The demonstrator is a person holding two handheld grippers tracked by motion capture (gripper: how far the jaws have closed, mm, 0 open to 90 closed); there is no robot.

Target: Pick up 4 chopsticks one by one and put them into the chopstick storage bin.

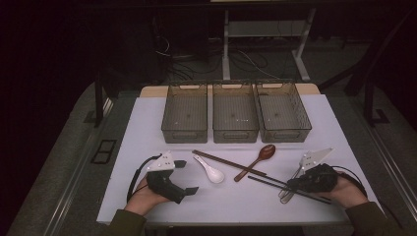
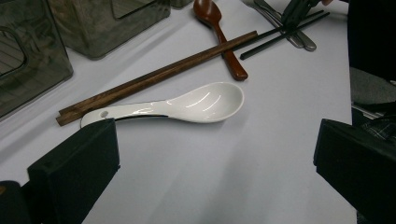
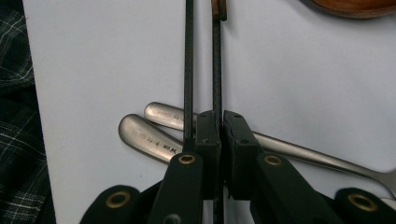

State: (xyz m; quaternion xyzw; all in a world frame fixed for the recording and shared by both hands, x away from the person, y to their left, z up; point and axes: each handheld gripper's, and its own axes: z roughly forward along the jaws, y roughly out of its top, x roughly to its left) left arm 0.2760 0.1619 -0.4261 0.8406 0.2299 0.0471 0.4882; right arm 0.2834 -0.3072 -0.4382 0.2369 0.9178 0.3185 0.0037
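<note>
The right gripper (image 3: pixel 220 140), at five o'clock on the table (image 1: pixel 147 196), is clenched on one thin black chopstick (image 3: pixel 217 70); its twin (image 3: pixel 188 70) lies just outside the jaws. Both are slender, matte and dark, crossing two steel handles (image 3: pixel 149 137) whose far ends are cut off. The left gripper (image 2: pixel 215 158) is released near the white spoon (image 2: pixel 196 103)

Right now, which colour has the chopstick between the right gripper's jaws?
Black. The chopstick clamped in the right gripper shows best in the right gripper view.
</note>
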